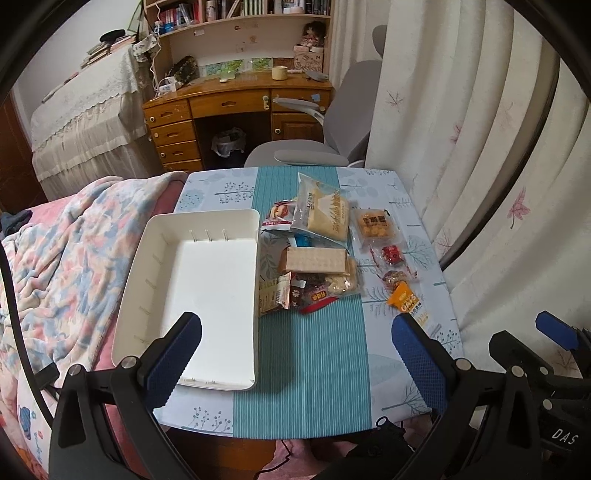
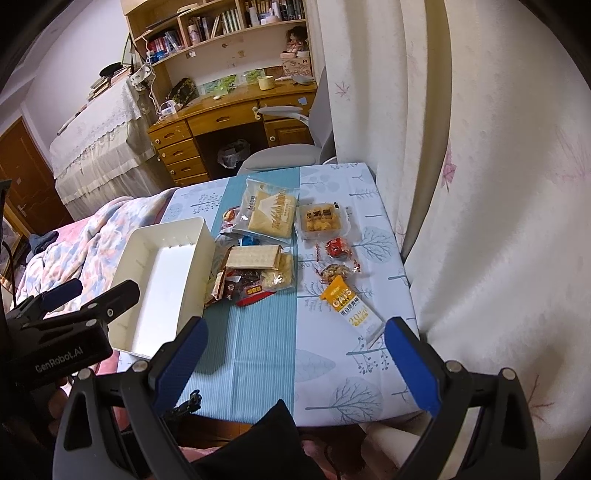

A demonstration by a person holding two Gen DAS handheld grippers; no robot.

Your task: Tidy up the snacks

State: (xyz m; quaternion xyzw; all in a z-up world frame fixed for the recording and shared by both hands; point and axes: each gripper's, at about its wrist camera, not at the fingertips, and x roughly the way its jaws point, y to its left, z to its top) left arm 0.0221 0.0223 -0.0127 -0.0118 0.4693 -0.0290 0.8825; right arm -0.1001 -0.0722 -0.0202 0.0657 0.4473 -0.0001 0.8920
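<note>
Home bedroom: bed w/ blanket [image 1: 70, 236]; wooden desk [image 1: 236, 107]; bookshelf [image 1: 240, 14].

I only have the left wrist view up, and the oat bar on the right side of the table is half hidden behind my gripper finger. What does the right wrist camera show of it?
Observer: The whole oat bar shows there, flat on the tablecloth, orange end toward the desk, white end toward you.
Operator: Is the right gripper on it yet?
Observer: No. The right gripper hangs open short of it, holding nothing.
Operator: Anything touching the bar?
Observer: Its orange end meets a small clear-wrapped nut candy; the other sides look free.
</note>
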